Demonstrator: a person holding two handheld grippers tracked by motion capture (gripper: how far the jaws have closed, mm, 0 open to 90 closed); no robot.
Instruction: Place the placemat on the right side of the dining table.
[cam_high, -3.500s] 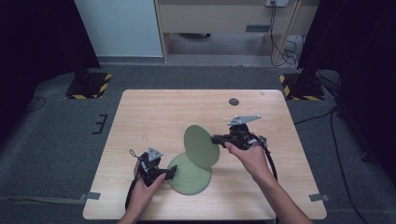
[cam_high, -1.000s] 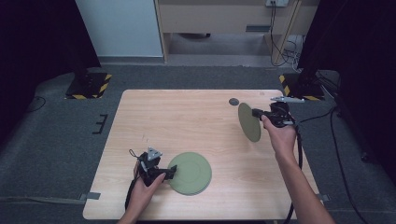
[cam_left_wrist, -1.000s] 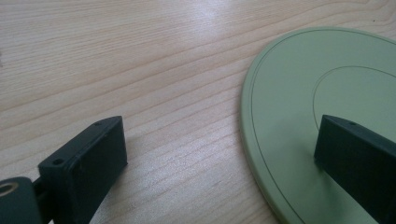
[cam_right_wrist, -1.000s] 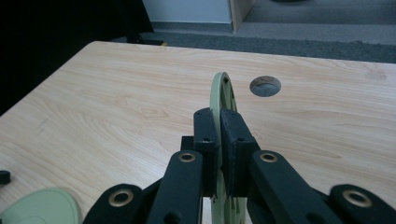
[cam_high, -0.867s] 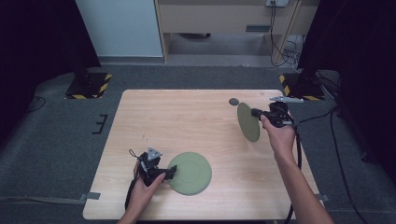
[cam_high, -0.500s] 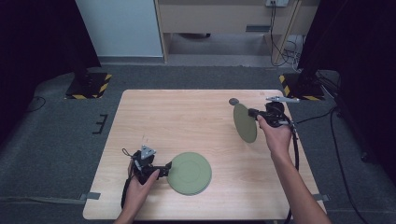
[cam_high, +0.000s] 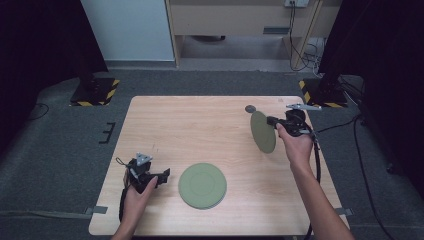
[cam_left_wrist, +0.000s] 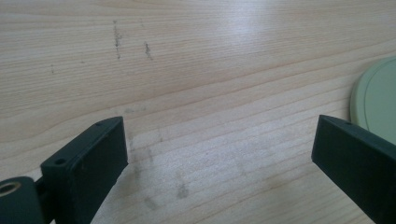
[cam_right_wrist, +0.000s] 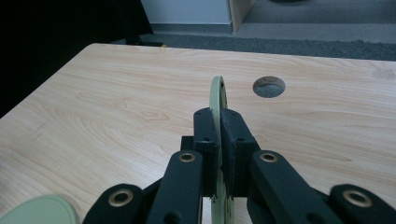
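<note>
Right gripper view: fingers tight on upright plate.

We note a light wooden table with a round cable hole near its far right corner, standing on grey carpet. Beyond its far edge we see a pale panel and a wooden cabinet. Hazard-striped stand bases sit off both far corners, dark curtains beyond.
</note>
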